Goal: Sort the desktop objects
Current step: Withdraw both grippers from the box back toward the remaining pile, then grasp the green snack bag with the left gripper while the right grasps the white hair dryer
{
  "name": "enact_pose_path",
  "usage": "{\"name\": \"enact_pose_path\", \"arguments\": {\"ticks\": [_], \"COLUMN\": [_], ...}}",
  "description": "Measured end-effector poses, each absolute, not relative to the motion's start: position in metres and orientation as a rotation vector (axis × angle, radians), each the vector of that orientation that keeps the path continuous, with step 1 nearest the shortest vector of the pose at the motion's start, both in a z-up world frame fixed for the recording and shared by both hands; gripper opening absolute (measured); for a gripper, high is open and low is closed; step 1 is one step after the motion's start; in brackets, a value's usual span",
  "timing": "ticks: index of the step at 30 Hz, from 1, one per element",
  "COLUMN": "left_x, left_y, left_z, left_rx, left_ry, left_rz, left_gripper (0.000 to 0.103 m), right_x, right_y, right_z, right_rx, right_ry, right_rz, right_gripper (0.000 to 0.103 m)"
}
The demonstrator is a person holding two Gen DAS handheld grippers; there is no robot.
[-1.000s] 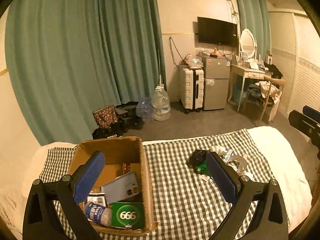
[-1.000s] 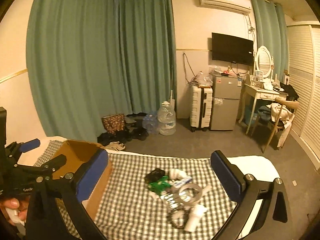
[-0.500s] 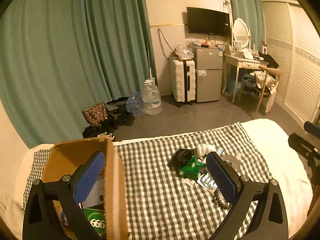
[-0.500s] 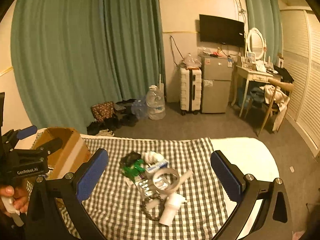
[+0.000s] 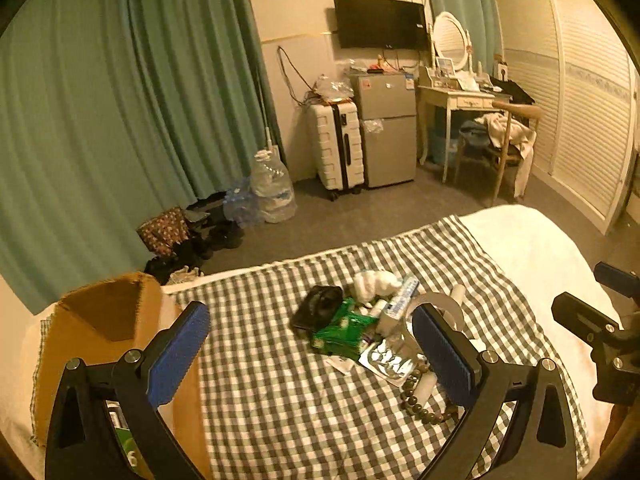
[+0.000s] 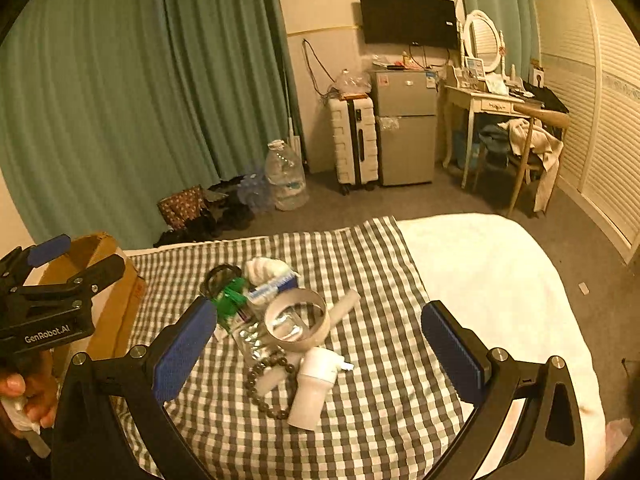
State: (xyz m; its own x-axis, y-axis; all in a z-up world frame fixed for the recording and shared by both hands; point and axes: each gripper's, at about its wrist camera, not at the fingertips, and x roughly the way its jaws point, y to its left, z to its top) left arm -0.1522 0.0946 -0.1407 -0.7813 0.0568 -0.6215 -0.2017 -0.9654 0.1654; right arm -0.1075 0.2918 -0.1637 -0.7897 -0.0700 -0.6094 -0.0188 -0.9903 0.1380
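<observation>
Between picks: both tools spread, empty.
Right tool [image 6: 316, 344] hovers over white plastic bottle [image 6: 314, 386]; next, descend, pinch, carry to brown cardboard box [image 6: 120, 300].

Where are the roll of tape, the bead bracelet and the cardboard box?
roll of tape [image 6: 298, 322], right wrist view, front outer wall.
bead bracelet [image 6: 262, 394], right wrist view, left beads.
cardboard box [image 5: 108, 312], left wrist view, inner back wall.
</observation>
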Motion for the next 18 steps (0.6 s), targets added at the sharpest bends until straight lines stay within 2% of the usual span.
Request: {"name": "enact_pose_path", "arguments": {"ticks": [18], "left_x": [-0.203], "left_y": [0.129], "left_z": [-0.217], "left_rx": [-1.106], "left_ry": [0.343], "left_rz": [2.721], "left_gripper": [0.103], "right_x": [-0.135], "right_y": [0.313], "right_z": [-0.237], "right_rx": [1.199], "right_ry": [-0.329], "right_rz": [-2.896], "right_gripper": [0.103]}}
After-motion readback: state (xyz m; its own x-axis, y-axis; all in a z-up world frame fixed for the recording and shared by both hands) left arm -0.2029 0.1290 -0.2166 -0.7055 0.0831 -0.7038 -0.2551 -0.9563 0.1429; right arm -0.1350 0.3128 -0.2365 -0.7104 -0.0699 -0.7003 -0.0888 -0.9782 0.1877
